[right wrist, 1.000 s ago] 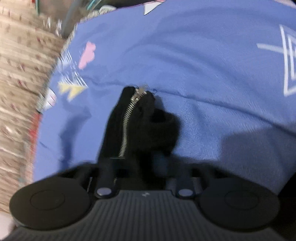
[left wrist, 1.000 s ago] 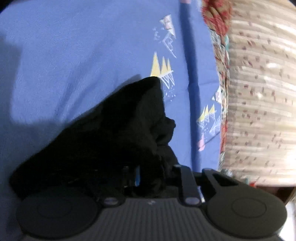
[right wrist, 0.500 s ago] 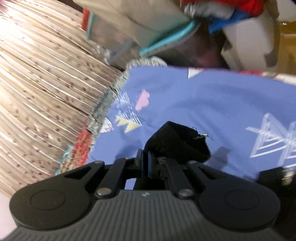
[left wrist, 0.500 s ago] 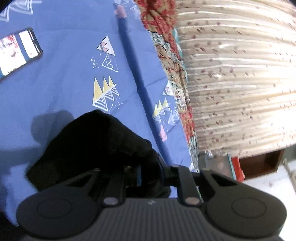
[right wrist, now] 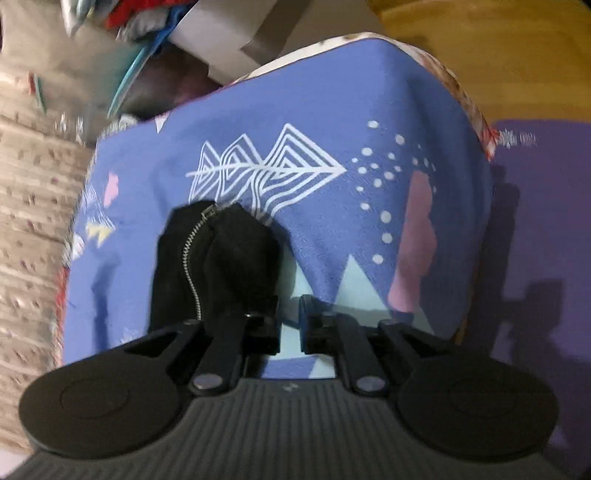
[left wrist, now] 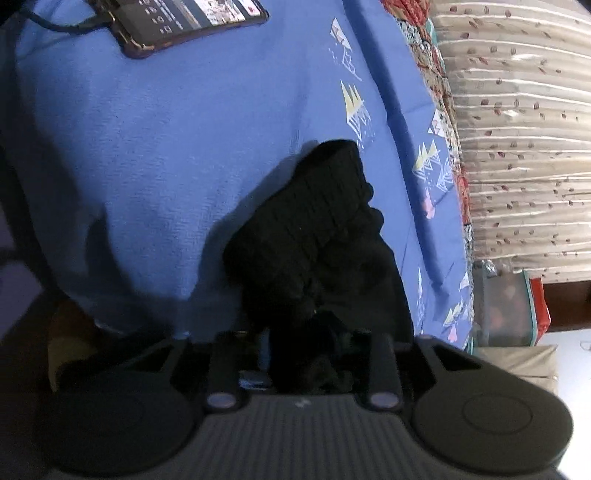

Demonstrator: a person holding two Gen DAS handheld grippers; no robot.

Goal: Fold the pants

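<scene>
Bed (left wrist: 166, 147), blue patterned sheet; striped curtain (left wrist: 517, 147) at the side.
Item: black pants (left wrist: 314, 240), bunched near the sheet's edge, zipper (right wrist: 192, 258) exposed.
L gripper (left wrist: 306, 354): clamped on pants cloth. R gripper (right wrist: 290, 328): jaws parted, nothing held; pants seen just beside its L finger.
Risk (est.): w/ one end held only, cloth could sag or twist, fold skewed; zipper could snag.
Nearby: phone (left wrist: 184, 22) w/ cable on the sheet, well apart. No obstruction judged.
</scene>
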